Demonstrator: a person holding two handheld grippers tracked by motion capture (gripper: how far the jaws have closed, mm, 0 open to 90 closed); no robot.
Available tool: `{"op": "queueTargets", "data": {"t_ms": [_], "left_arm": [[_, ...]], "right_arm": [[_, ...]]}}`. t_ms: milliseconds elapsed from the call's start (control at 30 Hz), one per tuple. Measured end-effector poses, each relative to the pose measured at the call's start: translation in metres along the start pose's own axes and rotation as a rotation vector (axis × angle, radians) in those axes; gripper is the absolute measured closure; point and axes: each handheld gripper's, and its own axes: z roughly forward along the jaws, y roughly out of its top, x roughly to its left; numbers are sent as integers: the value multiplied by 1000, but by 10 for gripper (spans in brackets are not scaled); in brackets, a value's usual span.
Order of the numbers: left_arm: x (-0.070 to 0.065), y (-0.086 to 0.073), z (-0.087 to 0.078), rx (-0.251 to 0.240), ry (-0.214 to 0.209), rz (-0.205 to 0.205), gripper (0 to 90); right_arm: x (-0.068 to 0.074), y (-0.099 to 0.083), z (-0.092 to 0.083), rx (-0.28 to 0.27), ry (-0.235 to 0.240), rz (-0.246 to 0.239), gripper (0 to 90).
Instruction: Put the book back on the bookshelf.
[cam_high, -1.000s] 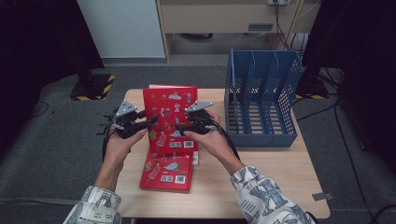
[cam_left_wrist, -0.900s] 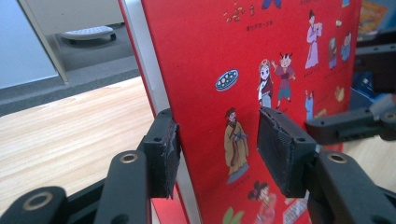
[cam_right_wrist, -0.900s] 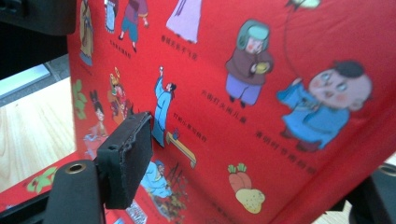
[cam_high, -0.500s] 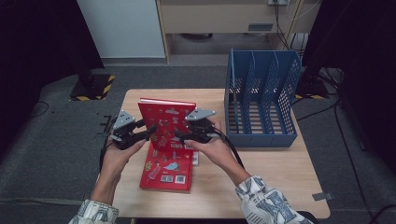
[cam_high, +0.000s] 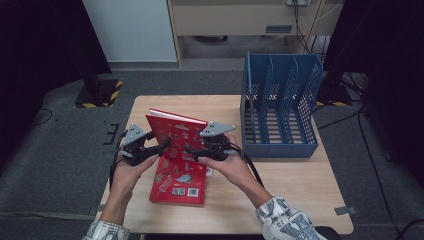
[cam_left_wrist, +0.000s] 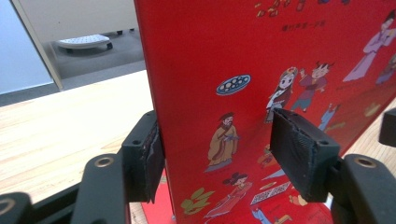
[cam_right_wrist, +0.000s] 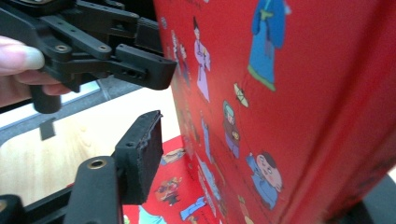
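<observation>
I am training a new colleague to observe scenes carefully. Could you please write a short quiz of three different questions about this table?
1. True or false: the blue file rack holds a book.
2. How many red books do you see?
3. The raised red book is: A) inside the rack, B) above the flat red book, C) on the floor.
Key: 1 false; 2 two; 3 B.
</observation>
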Motion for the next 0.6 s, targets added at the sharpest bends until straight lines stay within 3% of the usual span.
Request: {"op": "queueTargets", "data": {"t_ms": [300,600], "left_arm": [[0,-3,0,-19,16,-17,336],[-1,-6,1,-23,10,-28,303]], "right_arm": [[10,2,-4,5,30,-15,403],[14,4,-4,13,54,-24,322]]}}
